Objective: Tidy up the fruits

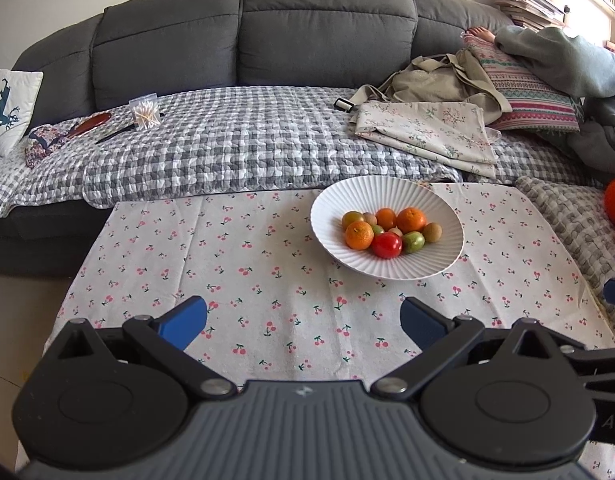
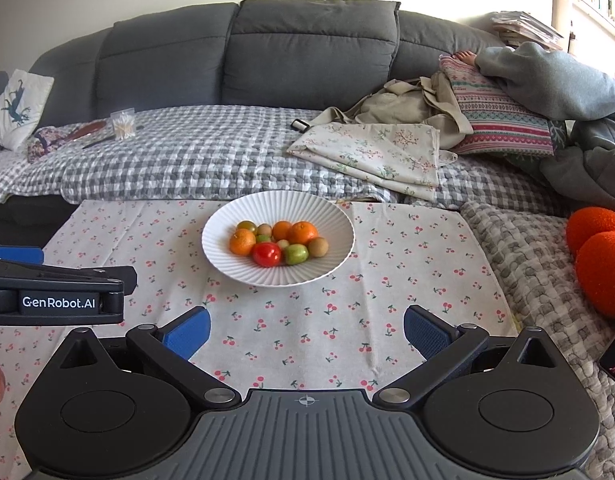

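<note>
So all the fruit is sitting in the white ribbed bowl (image 2: 339,216) toward the far side of the cherry-print cloth (image 2: 307,320), right up by the sofa edge — a red tomato (image 2: 266,254) at the front, a green one (image 2: 296,254) just beside it, some oranges (image 2: 303,232) behind, plus a few small brownish and greenish ones I can't really name. Both tongs are spread wide and holding nothing: the left gripper (image 1: 303,320) and the right gripper (image 2: 306,330) both hang over bare cloth on the near side of the bowl, well apart from any fruit. My read is this is either the very start or the very end of the job, honestly can't tell which — nothing is mid-grab. If there's more sorting to do, the next move means reaching forward over the rim and coming down on one piece without shoving its neighbours, since they're all packed touching each other. The tomato looks like the easiest pick.
</note>
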Available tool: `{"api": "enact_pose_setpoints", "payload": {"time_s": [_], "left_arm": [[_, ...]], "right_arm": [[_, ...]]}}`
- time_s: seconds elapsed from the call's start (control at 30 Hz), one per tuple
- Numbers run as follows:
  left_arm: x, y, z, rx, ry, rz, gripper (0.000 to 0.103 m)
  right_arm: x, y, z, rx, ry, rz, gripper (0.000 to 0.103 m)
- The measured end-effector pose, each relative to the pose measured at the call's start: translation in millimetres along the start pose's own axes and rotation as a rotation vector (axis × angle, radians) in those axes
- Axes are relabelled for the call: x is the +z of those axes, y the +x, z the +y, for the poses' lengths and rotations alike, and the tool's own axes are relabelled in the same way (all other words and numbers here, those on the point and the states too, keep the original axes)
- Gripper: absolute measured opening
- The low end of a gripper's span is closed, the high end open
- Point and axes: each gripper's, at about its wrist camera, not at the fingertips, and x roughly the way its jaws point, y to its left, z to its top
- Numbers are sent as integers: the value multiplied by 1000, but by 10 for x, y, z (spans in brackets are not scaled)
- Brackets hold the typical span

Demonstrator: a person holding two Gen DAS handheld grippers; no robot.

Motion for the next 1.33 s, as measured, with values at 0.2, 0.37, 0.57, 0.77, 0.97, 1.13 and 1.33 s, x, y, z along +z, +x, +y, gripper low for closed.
{"api": "enact_pose_setpoints", "payload": {"time_s": [0.2, 0.37, 0.57, 0.77, 0.97, 1.13, 1.33], "left_arm": [[-9, -7, -11, -1, 8, 3, 102], [-10, 7, -10, -7, 4, 13, 102], [-18, 20, -16, -7, 3, 18, 102], [-20, 22, -19, -7, 3, 20, 102], [-20, 34, -25, -12, 0, 21, 102], [-20, 34, -29, -15, 4, 18, 102], [-9, 31, -38, -16, 5, 13, 102]], "right_arm": [[-6, -2, -2, -3, -4, -5, 103], [1, 10, -16, -4, 6, 1, 103], [3, 17, -3, -2, 4, 2, 103], [0, 19, 0, -2, 3, -1, 103], [-3, 13, -6, -3, 3, -4, 103], [-4, 13, -6, -5, 3, -3, 103], [3, -1, -14, -5, 7, -6, 103]]}}
